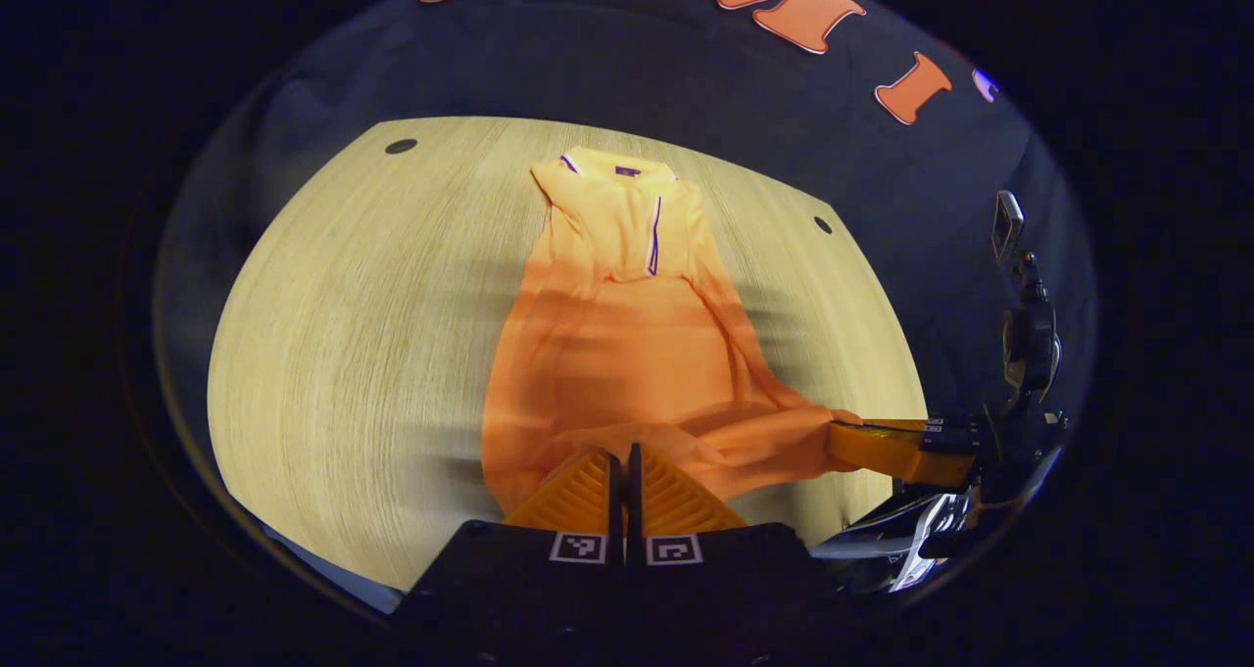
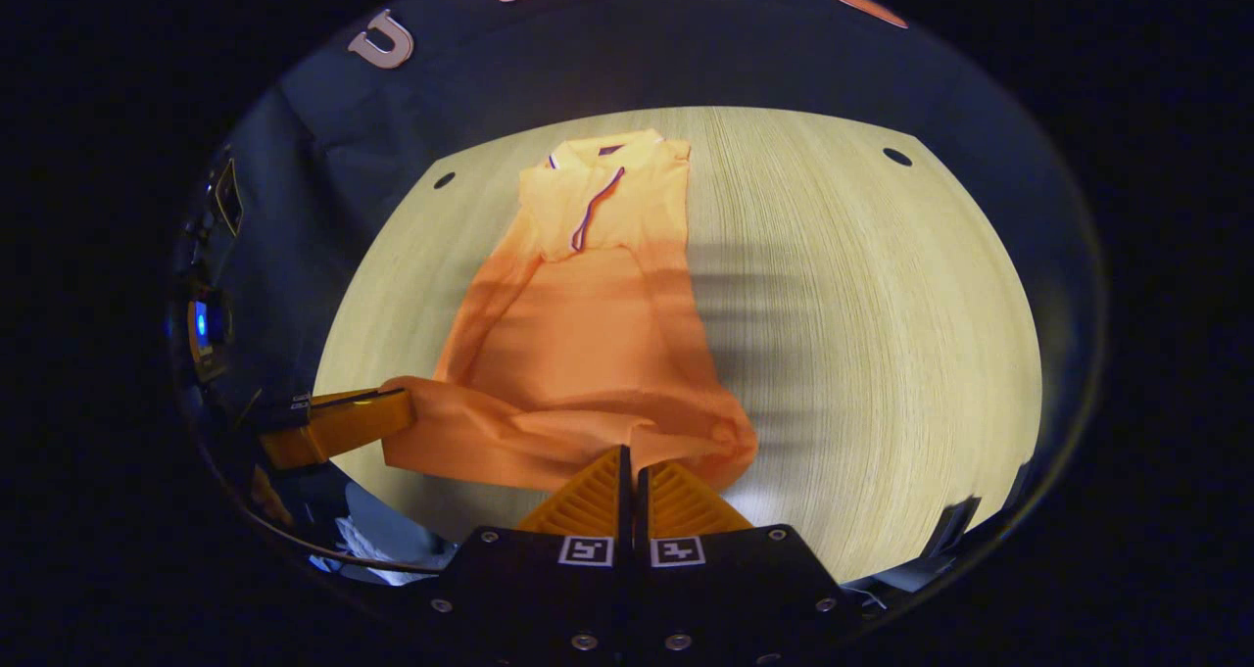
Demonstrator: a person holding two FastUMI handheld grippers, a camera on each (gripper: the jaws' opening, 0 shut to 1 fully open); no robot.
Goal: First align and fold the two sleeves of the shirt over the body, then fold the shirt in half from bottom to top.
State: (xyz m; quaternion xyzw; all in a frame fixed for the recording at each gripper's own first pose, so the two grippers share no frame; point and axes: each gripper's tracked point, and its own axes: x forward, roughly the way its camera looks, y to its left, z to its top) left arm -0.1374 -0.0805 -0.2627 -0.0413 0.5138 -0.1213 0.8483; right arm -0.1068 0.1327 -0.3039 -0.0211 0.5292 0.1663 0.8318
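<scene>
Stretching wide on both sides of the garment, the pale wood-grain table leaves bare surface to the left in the left gripper view and to the right in the right gripper view, its curved far edge meeting the dark booth wall, with small dark holes near the far corners. The orange shirt lies lengthwise along the middle of the table, collar at the far end, a dark-trimmed placket below it, sleeves folded in over the body so it reads as a narrow strip. Its near hem is bunched and lifted off the wood. The left gripper has its fingers together, pinching the hem's left part; the right gripper likewise has its fingers pressed together on the hem's right part.
</scene>
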